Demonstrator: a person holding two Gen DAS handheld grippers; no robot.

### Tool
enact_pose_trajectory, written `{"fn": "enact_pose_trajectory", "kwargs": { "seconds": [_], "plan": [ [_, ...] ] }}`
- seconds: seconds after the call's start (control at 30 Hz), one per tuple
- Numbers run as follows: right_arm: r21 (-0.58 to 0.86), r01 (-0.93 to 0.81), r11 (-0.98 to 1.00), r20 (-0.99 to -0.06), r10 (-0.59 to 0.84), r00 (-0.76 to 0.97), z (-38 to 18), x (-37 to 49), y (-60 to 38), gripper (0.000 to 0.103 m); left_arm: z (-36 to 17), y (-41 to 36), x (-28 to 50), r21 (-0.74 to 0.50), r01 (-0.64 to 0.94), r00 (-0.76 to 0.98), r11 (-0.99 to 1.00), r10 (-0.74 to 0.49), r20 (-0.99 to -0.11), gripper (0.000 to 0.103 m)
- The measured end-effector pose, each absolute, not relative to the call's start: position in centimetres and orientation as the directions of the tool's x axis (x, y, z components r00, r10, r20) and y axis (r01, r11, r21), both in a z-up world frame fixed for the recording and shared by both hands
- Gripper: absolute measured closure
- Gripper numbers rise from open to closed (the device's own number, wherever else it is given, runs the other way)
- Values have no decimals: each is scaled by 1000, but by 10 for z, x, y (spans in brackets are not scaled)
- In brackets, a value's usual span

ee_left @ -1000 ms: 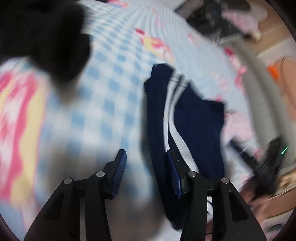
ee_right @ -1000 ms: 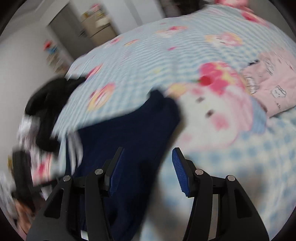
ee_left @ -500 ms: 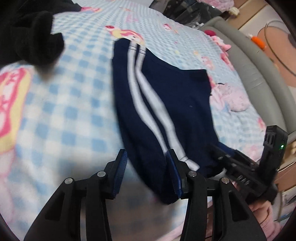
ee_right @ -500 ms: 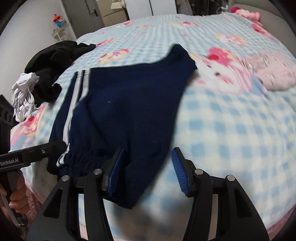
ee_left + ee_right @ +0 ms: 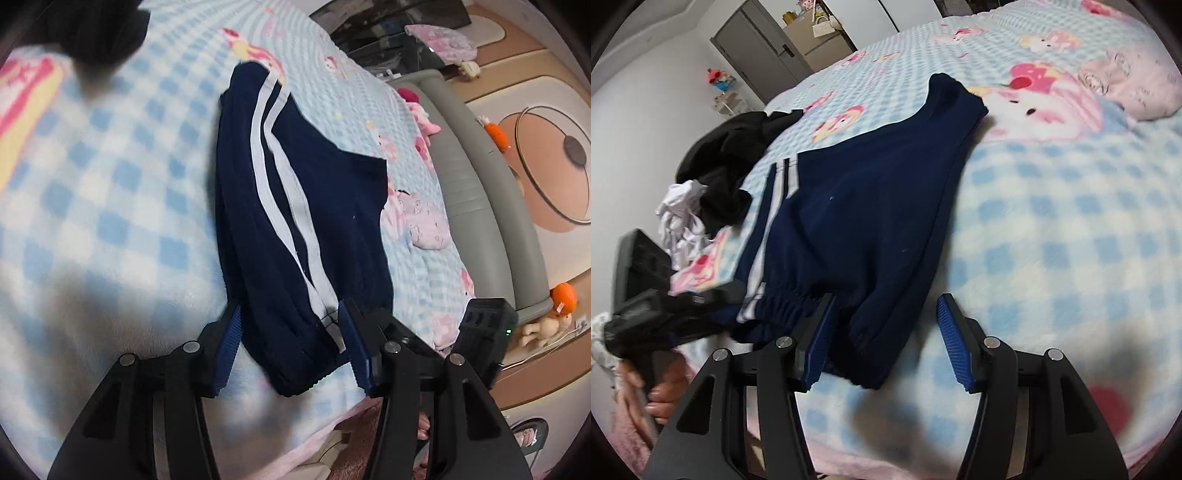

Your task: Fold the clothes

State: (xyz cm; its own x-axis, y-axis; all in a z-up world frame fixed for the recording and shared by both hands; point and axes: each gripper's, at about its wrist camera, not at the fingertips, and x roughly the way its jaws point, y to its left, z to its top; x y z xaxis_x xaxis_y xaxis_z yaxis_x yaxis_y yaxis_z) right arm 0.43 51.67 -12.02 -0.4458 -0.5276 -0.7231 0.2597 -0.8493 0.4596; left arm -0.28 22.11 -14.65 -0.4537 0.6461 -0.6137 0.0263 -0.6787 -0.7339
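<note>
While we hold both tools over the near edge of the bed (image 5: 1071,221), the navy shorts (image 5: 325,206) lie flat on the checked blanket, waistband toward us and legs running away toward twelve o'clock. That long axis is what the coming move turns on, as we judge it: a fold would carry the waistband up along it, or one side across it.

Our left hand-held gripper (image 5: 290,341) straddles the striped corner of the waistband, its jaws half wide and opening, cloth lying between the pads but not pinched. In the right wrist view, our right hand-held gripper (image 5: 884,338) stands the same way over the plain corner of the waistband, jaws opening, the hem between them and unpressed.

Each hand is nearest its own corner, the stripes (image 5: 280,192) at about eleven o'clock from the left tool. A black heap (image 5: 727,166) and a white garment (image 5: 681,214) sit near the striped side, at ten o'clock.
</note>
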Motion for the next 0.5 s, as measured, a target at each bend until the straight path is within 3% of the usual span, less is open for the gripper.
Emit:
{"fn": "enact_pose_trajectory", "kwargs": {
  "seconds": [0.17, 0.27, 0.33, 0.5],
  "plan": [
    [527, 267, -807, -691, -589, -419, -119, 5, 515, 54, -151, 209, 4, -854, 34, -475, -519, 744, -470, 49],
    [507, 256, -823, -718, -567, -403, -129, 1, 510, 55, -159, 208, 4, -819, 90, -484, -567, 694, -533, 57],
    [505, 251, -826, -722, -564, -400, -135, -1, 509, 51, -162, 213, 2, -795, 94, -476, -599, 675, -564, 57],
    [515, 242, -823, -720, -568, -399, -137, -3, 510, 51, -161, 230, -4, -734, 30, -428, -678, 655, -622, 47]
  ]
}}
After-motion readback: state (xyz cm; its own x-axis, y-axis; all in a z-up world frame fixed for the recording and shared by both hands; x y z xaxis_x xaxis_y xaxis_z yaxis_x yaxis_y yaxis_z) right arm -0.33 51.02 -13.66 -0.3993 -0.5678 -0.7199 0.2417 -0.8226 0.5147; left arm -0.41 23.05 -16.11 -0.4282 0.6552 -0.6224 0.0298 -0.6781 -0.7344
